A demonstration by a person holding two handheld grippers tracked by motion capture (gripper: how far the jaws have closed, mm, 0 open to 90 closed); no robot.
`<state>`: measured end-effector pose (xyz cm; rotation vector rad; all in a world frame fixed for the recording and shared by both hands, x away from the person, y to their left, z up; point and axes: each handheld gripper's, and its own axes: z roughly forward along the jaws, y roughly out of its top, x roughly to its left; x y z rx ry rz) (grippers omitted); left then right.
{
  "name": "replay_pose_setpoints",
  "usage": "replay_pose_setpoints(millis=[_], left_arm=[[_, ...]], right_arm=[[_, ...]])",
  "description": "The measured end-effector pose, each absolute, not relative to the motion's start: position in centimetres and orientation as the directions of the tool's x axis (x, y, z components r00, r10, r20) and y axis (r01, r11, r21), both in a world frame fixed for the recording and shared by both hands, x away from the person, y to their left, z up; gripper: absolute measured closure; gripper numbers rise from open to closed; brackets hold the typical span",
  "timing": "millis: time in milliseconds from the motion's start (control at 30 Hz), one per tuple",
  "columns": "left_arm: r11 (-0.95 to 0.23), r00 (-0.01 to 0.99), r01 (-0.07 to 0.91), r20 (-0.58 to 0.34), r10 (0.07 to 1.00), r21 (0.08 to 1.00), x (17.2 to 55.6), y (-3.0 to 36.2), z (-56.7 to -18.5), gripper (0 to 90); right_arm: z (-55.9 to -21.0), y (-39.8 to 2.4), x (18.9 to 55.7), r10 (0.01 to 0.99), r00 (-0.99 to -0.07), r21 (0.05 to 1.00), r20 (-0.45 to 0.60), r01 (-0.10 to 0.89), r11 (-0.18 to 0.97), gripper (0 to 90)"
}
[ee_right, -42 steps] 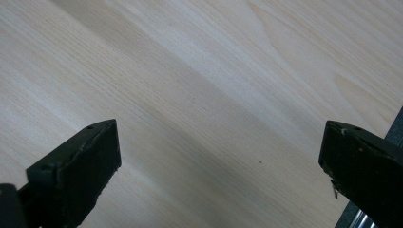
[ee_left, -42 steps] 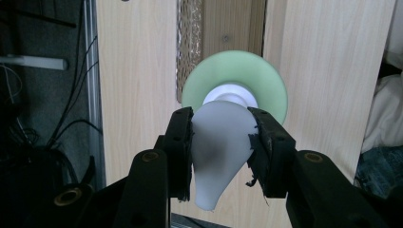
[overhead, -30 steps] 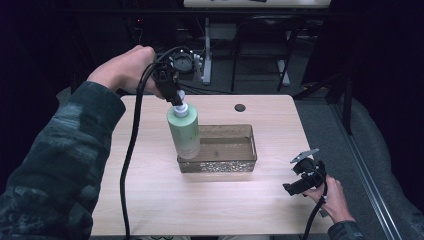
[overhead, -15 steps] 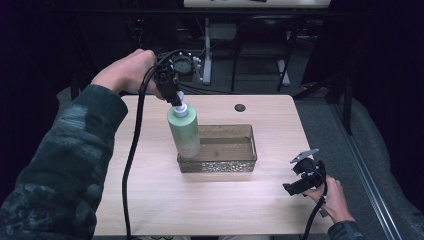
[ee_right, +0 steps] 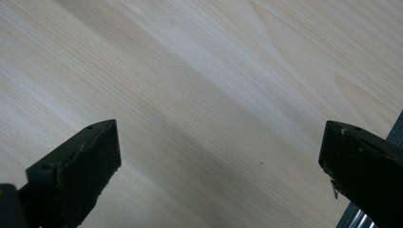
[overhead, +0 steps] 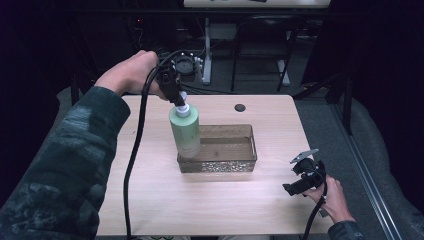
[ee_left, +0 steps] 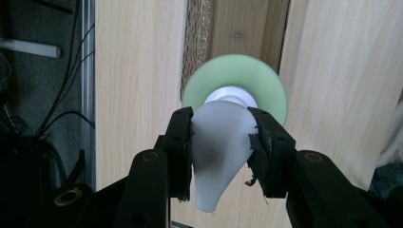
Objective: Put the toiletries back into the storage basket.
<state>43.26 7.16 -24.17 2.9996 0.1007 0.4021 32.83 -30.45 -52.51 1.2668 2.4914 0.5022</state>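
High view. My left gripper (overhead: 176, 96) points down over the far left part of the table (overhead: 150, 200), my left hand (overhead: 131, 74) behind it and its black cable (overhead: 134, 155) trailing toward the near edge. Its jaws are closed on the white cap of a pale green bottle (overhead: 185, 131), which hangs upright with its base at the left end of a brown mesh tray (overhead: 220, 165); whether the base touches the tray floor I cannot tell. The tray sits near the table's centre. A small dark disc (overhead: 240, 107) lies on the far side of the table, apart from the tray. My right gripper (overhead: 301, 181) rests low over the near right corner, held by my right hand (overhead: 332, 197), well apart from the tray.

Left gripper view. My two black jaws press against either side of the bottle's white cap (ee_left: 221, 147), the left gripper (ee_left: 221, 142) clamped on it. Below the cap the bottle's green shoulder (ee_left: 235, 90) appears as a disc, with the tray's mesh wall (ee_left: 195, 38) and wooden floor beyond.

Right gripper view. My right gripper (ee_right: 218, 156) has its jaws spread wide, nothing between them. The bare table surface (ee_right: 190, 85) lies beneath.
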Motion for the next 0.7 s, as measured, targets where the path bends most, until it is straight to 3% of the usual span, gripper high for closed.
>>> replay_pose_setpoints(millis=[700], left_arm=[[-0.994, 0.97, 0.023, 0.239, 0.048, 0.105, 43.3, 6.3, -26.1, 63.1]], right_arm=[[-52.4, -30.5, 32.8, 0.818, -0.565, 0.436, -0.11, 0.712, 0.55, 0.0]])
